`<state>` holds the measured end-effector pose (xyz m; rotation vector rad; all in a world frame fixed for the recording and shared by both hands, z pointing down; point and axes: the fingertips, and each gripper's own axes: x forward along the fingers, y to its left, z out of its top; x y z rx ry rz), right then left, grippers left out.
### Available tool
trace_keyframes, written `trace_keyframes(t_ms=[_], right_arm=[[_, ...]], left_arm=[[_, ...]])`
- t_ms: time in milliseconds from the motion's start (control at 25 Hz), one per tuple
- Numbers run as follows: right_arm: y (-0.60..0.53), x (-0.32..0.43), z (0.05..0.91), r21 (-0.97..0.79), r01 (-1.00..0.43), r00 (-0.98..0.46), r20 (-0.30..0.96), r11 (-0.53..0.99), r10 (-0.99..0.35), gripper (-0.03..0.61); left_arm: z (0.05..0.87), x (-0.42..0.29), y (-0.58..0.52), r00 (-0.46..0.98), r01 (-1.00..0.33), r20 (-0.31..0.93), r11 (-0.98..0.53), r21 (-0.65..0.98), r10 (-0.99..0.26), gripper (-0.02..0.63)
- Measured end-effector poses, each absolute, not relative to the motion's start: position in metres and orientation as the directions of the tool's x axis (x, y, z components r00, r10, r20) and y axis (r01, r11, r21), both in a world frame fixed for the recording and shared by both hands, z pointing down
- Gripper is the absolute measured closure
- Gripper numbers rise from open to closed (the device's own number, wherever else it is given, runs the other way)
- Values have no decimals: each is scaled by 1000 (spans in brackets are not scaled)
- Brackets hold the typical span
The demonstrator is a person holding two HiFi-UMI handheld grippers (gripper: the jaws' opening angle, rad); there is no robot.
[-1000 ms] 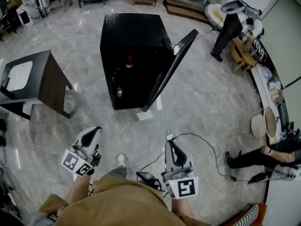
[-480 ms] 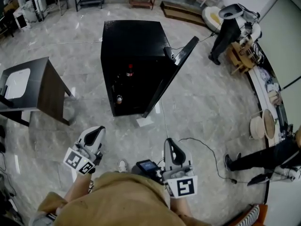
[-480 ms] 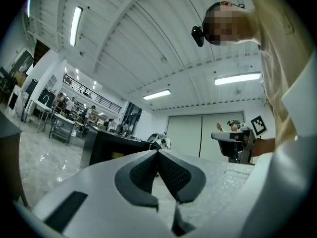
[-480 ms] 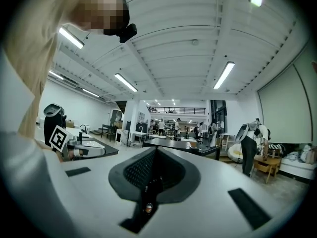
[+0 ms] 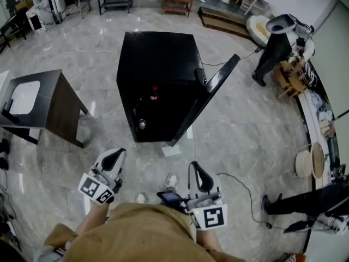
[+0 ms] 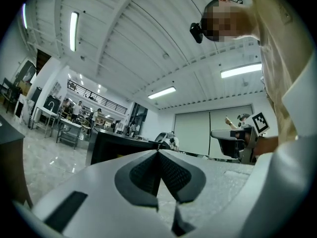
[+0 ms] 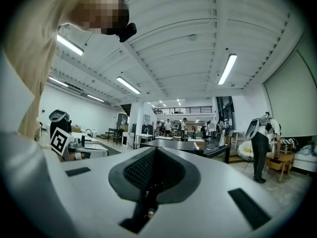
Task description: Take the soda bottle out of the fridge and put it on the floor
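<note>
The black fridge (image 5: 158, 53) stands on the marble floor with its door (image 5: 209, 98) swung open to the right. On an inner shelf sits the soda bottle (image 5: 154, 94), dark with a red cap; a smaller bottle (image 5: 142, 124) is lower down. My left gripper (image 5: 113, 156) and right gripper (image 5: 198, 170) are held level in front of me, a good step short of the fridge, both shut and empty. In the left gripper view the closed left gripper (image 6: 158, 152) points at the fridge (image 6: 111, 150). The right gripper view shows the shut right gripper (image 7: 156, 150).
A black side table (image 5: 52, 100) with a white tray (image 5: 24, 90) stands at the left. A sheet of paper (image 5: 172, 150) lies under the door. A cable (image 5: 242, 184) trails on the floor at the right. A person (image 5: 272, 45) stands at the back right, by furniture.
I have stepped toward the fridge: it now sits lower and nearer in the head view. Both grippers have come forward with me and stay shut.
</note>
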<state>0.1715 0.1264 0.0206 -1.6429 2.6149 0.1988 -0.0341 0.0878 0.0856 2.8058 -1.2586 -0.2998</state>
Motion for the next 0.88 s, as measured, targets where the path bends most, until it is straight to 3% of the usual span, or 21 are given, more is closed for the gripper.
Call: trace_keyframes(t_ms=[560,880], right_arm=[[-46,260,28,119,-801,-598,-84,587,-797,575],[-96,251,52,101,-752,-658,-52,651,-752,575]], left_arm=[[85,48,-72,419,-902,-154,-430,45,-895,612],[130,52,-145,360,-933,-87,-361,-3,-929,611]])
